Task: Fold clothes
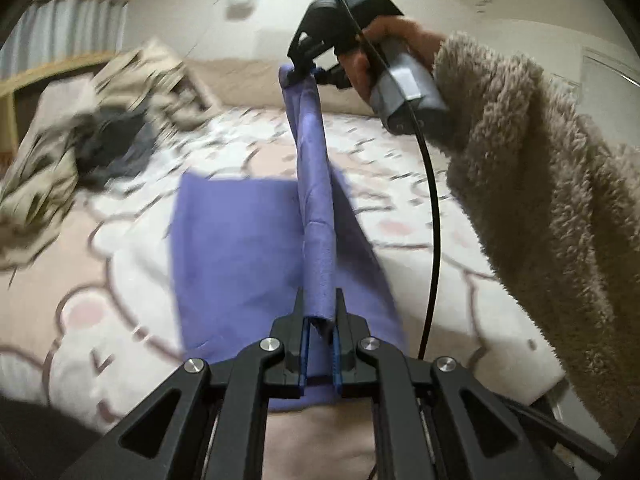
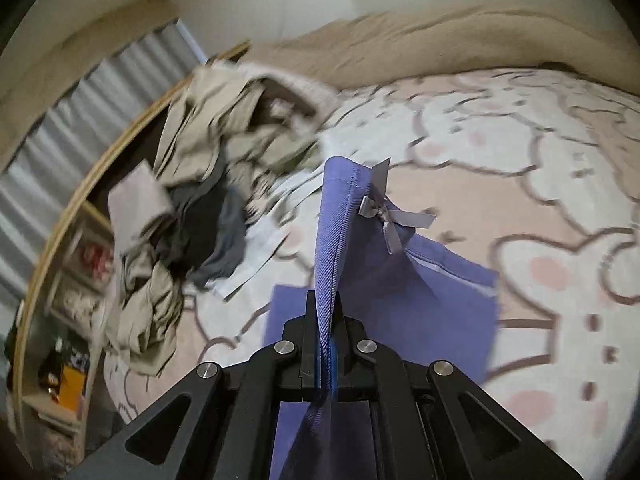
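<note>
The left hand-held gripper [image 1: 319,312] is pinching one end of a purple garment [image 1: 240,264], its two black fingers pressed against a bunched fold of the cloth. The right hand-held gripper [image 1: 306,70] is clamping the other end higher up, so a rolled edge of the garment is stretching in a taut band between the two, lifted above the bed [image 1: 404,184]. In the right wrist view, the right hand-held gripper [image 2: 326,320] is squeezing a ridged hem of the same garment [image 2: 400,280], and a small grey ribbon bow [image 2: 386,216] is hanging on the cloth just beyond the fingers. The rest of the garment is lying partly flat on the bedspread, which is carrying a pink and white cartoon bear pattern. A hand [image 1: 384,52] in a fluffy beige sleeve [image 1: 540,168] is gripping the right tool's handle, with a black cable [image 1: 434,216] trailing down from it. A heap of beige and dark grey clothes [image 2: 188,200] is sitting on the bed well apart from the garment, toward the left. No writing or brand can be read; both views are blurred.
</note>
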Motion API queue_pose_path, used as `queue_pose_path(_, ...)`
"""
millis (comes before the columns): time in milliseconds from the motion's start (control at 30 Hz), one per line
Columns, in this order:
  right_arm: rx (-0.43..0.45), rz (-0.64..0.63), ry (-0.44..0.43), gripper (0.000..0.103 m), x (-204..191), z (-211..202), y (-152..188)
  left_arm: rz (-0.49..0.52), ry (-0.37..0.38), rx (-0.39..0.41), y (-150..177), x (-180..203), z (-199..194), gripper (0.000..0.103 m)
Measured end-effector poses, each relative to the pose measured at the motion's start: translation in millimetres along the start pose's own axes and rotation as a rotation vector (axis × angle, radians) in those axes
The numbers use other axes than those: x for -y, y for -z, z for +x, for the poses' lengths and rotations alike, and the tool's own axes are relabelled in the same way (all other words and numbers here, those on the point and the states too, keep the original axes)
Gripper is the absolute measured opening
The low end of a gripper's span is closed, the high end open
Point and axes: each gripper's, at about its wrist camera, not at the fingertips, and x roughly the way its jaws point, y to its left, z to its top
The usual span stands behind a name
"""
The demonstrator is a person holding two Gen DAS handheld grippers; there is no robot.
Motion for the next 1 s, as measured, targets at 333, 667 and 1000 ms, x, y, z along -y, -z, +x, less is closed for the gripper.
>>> queue_pose_path(333,-0.221,-0.08,0.042,0.004,-62.7,137.5,44.1,-0.169,-0.037,-0.158,34.0,-62.2,21.8,0.009)
queue_pose_path(667,-0.317,-0.254,0.057,0.036,-86.8,190.2,77.8,-0.227,-0.023,-0.209,47.0,-73.7,32.7,0.01)
queue_pose_path(1000,-0.132,-0.162,-0.131,0.074,-77.9,67.0,60.5,-0.304,0.027,-0.21,49.0,-80.6,31.6,0.011)
